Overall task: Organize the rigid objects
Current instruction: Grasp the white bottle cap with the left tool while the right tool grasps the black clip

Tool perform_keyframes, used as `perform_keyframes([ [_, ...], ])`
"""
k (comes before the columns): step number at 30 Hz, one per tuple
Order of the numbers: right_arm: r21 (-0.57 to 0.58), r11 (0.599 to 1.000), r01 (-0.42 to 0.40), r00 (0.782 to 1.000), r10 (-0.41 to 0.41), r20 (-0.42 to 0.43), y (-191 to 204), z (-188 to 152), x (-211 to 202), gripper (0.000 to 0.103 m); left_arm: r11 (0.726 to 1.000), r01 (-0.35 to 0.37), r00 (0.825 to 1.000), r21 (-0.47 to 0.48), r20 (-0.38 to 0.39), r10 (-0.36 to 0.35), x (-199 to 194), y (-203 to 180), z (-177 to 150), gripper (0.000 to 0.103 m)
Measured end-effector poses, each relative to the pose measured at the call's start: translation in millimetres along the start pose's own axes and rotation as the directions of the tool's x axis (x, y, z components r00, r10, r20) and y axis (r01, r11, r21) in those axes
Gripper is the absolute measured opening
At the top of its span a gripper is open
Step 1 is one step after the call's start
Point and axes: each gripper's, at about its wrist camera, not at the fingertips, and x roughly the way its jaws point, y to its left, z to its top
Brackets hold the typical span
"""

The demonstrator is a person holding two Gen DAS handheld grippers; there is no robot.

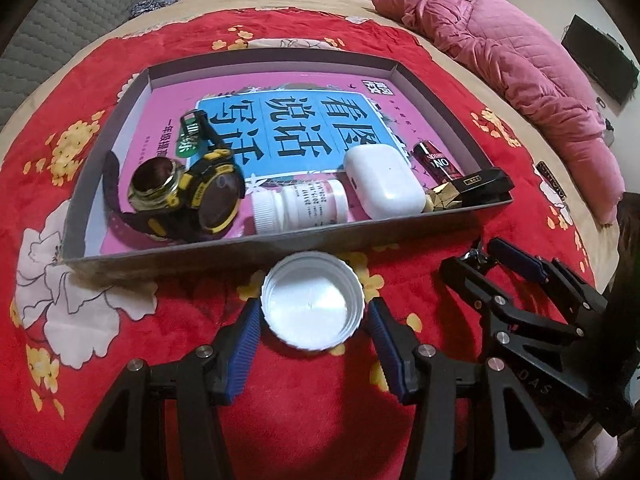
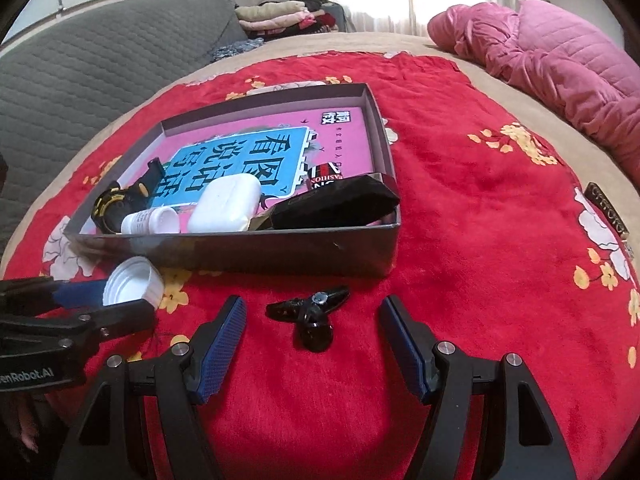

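While we look down the left wrist camera, our left gripper point(image 1: 313, 320) has its blue pads on either side of a white cap point(image 1: 313, 300), which sits open side up on the red floral blanket point(image 1: 120, 340). The pads sit right at the cap's rim, so we cannot tell whether they are pressing on it. Just beyond the cap lies the grey tray point(image 1: 160, 256), lined with a pink and blue book cover. Inside it, along the near wall, we have a black and yellow watch point(image 1: 208, 196), a small glass jar point(image 1: 154, 188) resting on the watch strap, a white pill bottle point(image 1: 300, 206) on its side, a white earbud case point(image 1: 384, 182), a red can point(image 1: 434, 160) and a black box point(image 1: 484, 186) in the right corner. Over on the right, our right gripper point(image 1: 516, 276) hangs low over the blanket.

Switching to the right wrist camera, our right gripper point(image 2: 313, 316) is spread wide, holding nothing. Between its blue pads, touching neither, a small glossy black clip point(image 2: 310, 314) lies on the blanket point(image 2: 480, 240), just outside the tray point(image 2: 240, 252). At the left edge we see the left gripper point(image 2: 120, 296) around the white cap point(image 2: 134, 282). A pink quilt point(image 2: 560, 64) is bunched up far right.
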Motion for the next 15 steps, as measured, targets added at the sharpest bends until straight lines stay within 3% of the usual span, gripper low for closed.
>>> perform_keyframes([
  [6, -0.014, 1.000, -0.012, 1.000, 0.012, -0.001, 0.6, 2.0, 3.2, 0.044, 1.000, -0.016, 1.000, 0.004, 0.008, 0.016, 7.8, -2.2, 3.4, 0.054],
  [15, -0.027, 0.998, -0.053, 0.998, 0.053, 0.014, 4.3, 3.2, -5.7, 0.044, 0.999, -0.031, 0.999, 0.019, 0.030, 0.030, 10.9, -4.0, 3.6, 0.054],
])
